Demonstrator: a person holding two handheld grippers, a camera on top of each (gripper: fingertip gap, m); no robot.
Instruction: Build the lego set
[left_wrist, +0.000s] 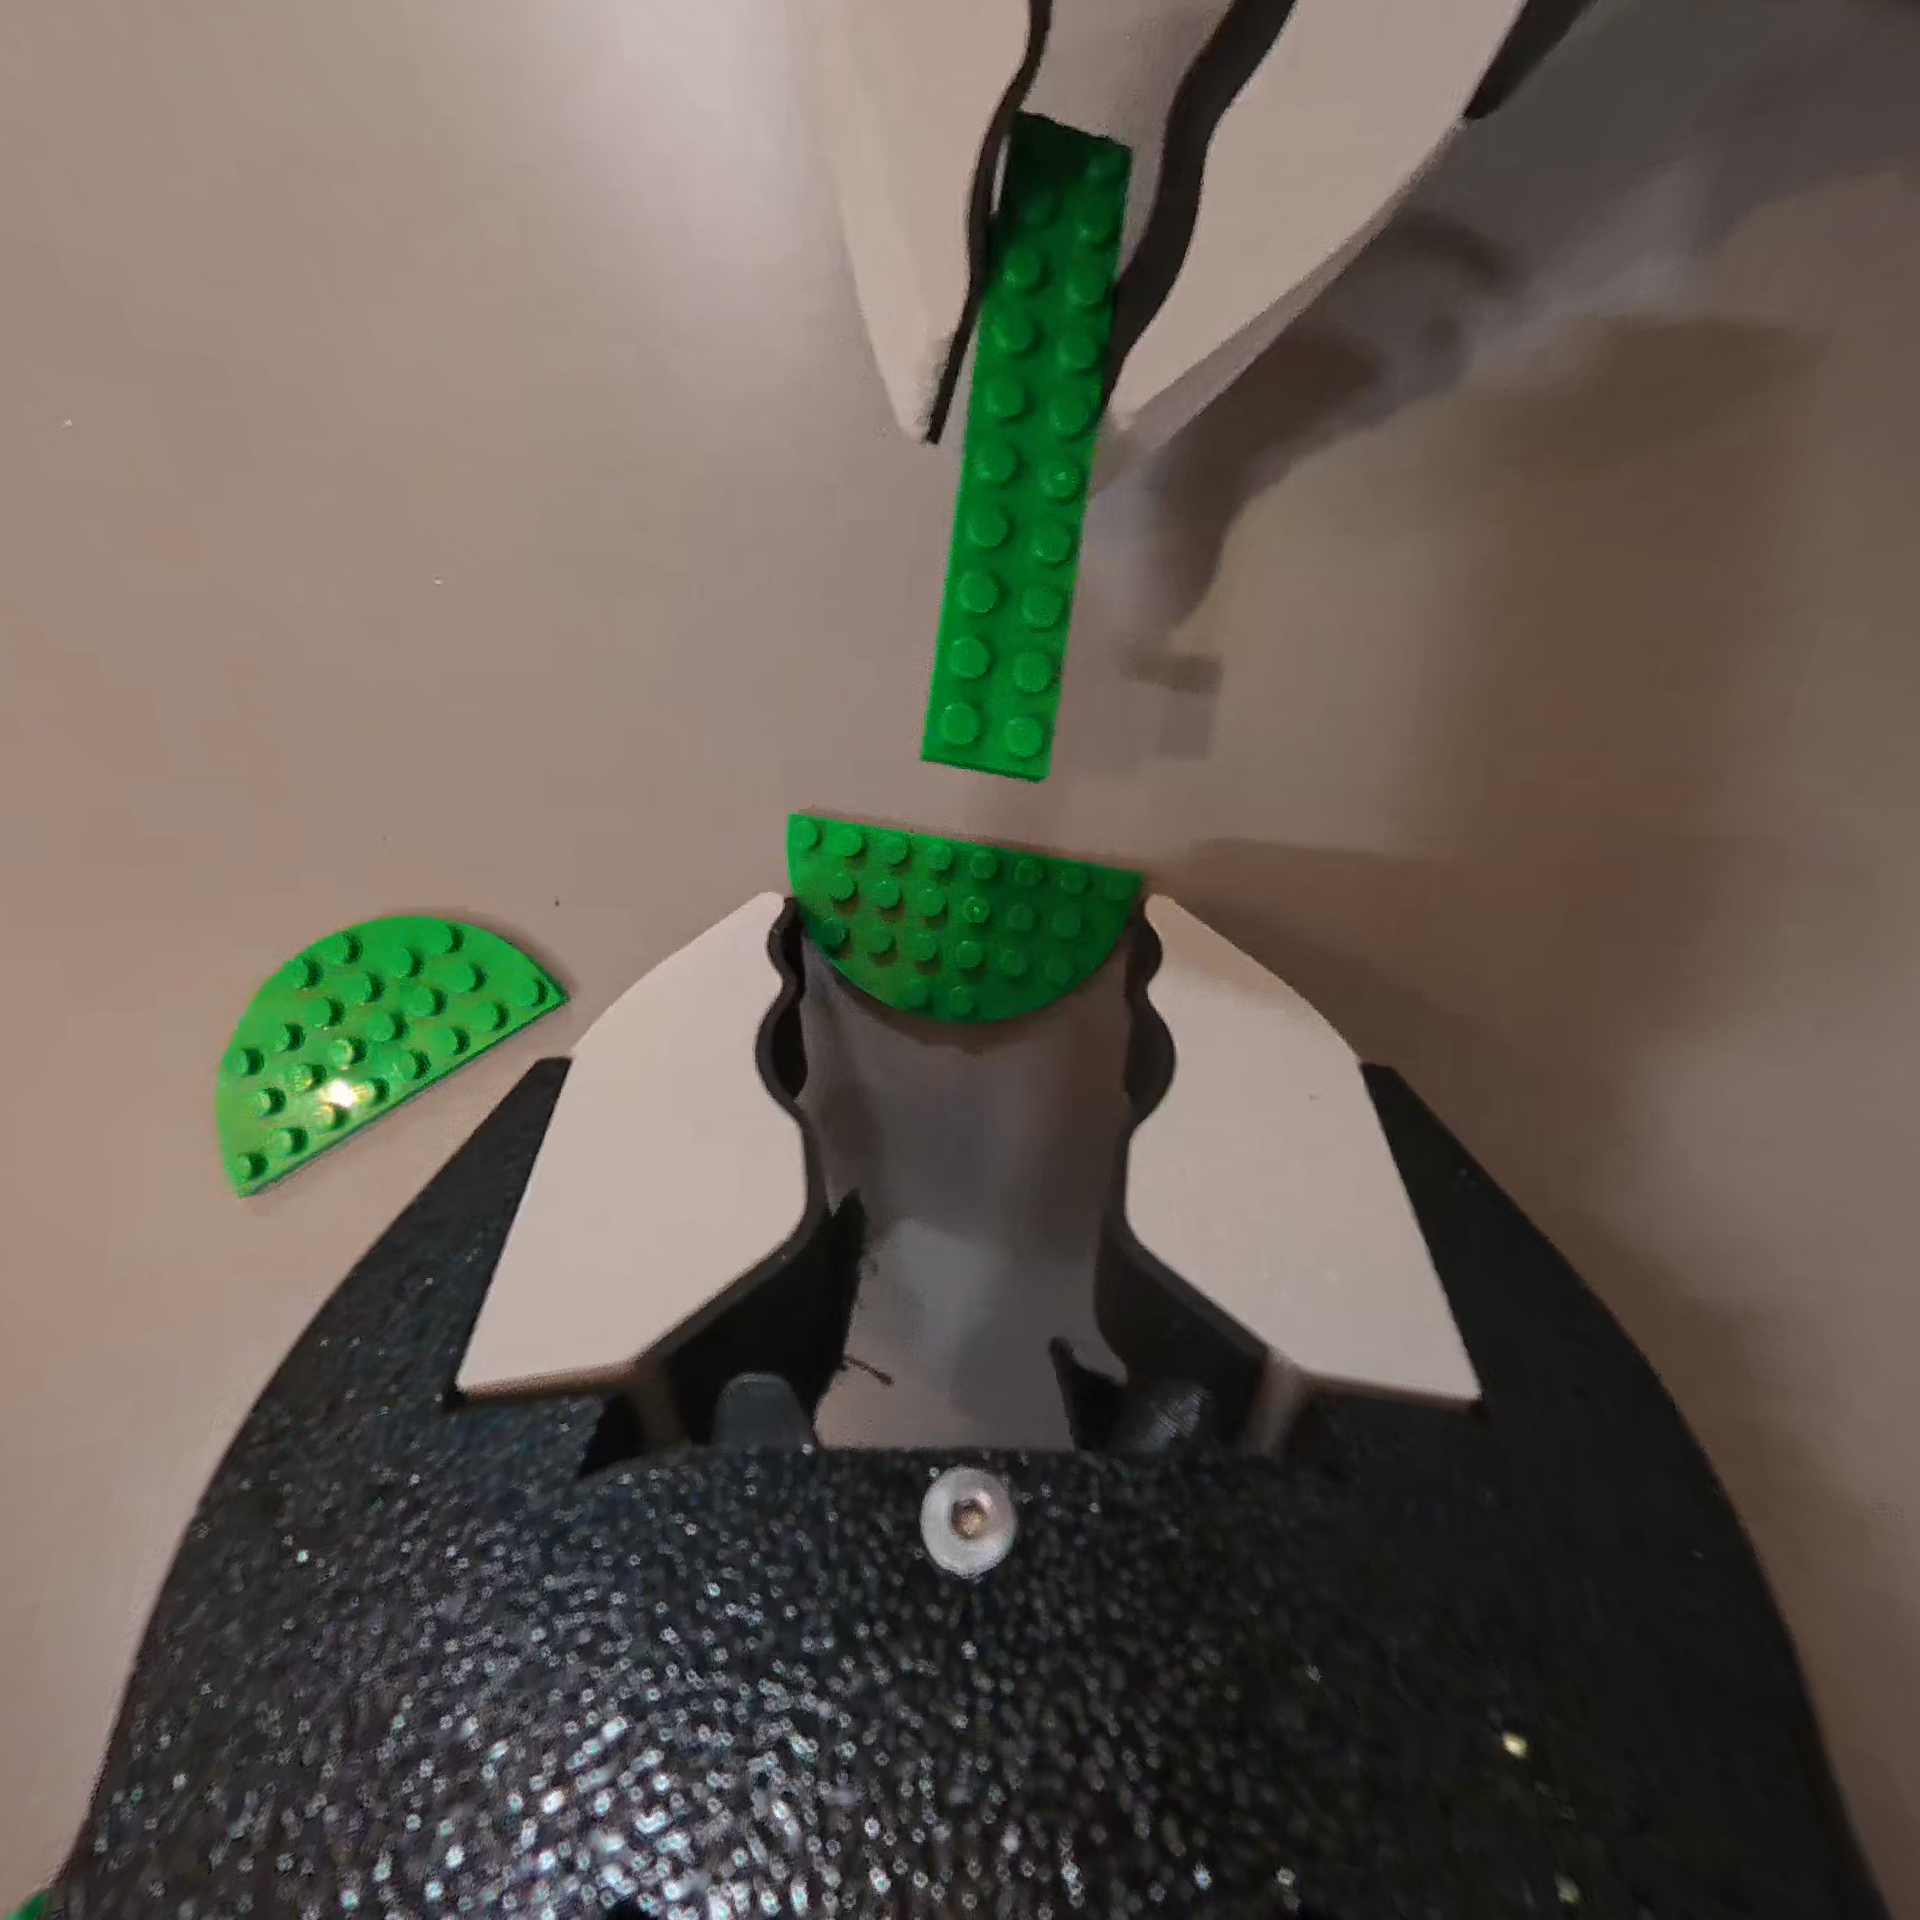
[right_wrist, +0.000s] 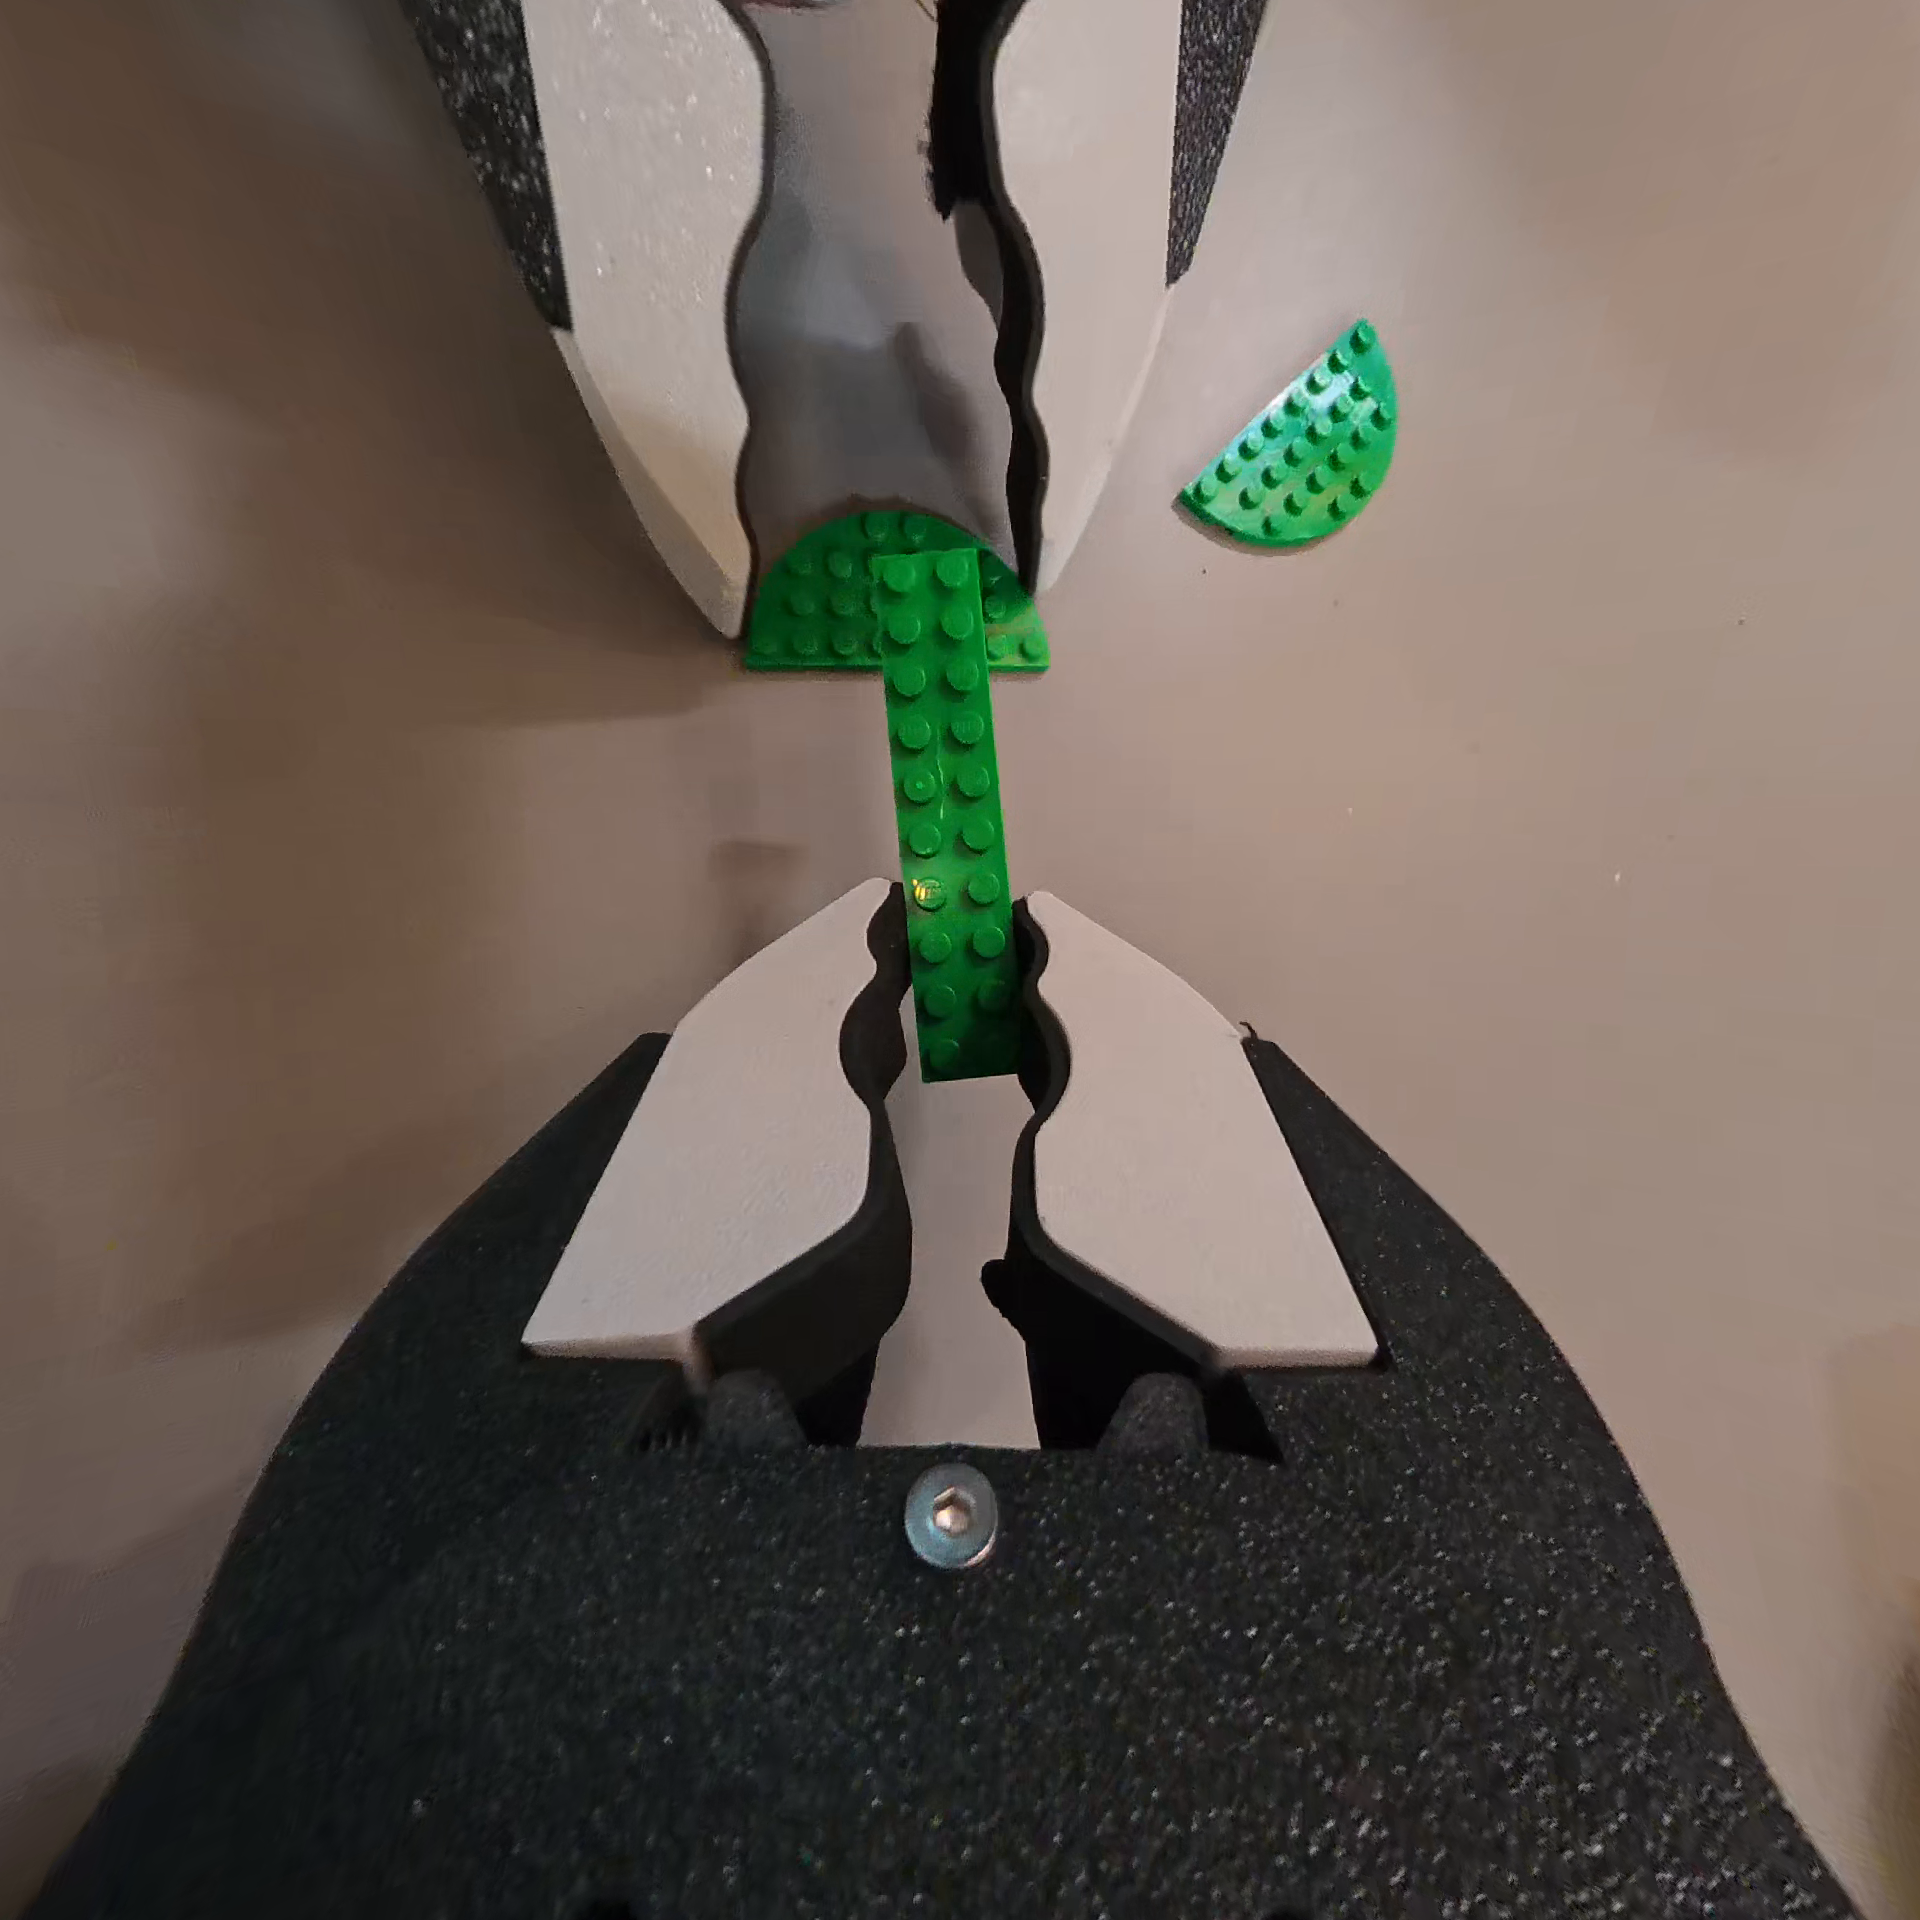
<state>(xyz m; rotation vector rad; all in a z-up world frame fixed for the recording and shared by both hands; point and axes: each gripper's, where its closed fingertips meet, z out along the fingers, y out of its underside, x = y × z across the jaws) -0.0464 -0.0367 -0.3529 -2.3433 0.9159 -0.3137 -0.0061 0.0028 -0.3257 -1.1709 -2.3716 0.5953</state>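
A green half-round plate (left_wrist: 961, 925) lies flat on the beige table between my left gripper's fingertips, studs up. My left gripper (left_wrist: 961, 912) is shut on its two ends; it also shows in the right wrist view (right_wrist: 883, 608). My right gripper (right_wrist: 961, 899) is shut on one end of a long green two-stud-wide plate (right_wrist: 945, 779), studs up. The long plate (left_wrist: 1023, 468) points at the half-round plate (right_wrist: 810, 613). In the left wrist view a small gap shows between them. In the right wrist view its free end overlaps the half-round plate. I cannot tell if they touch.
A second green half-round plate (left_wrist: 384, 1049) lies loose on the table left of my left gripper; it shows at the upper right of the right wrist view (right_wrist: 1299, 447). The beige table (left_wrist: 364, 520) surrounds the parts. The left gripper's tips are roughly 7 cm from the right gripper's.
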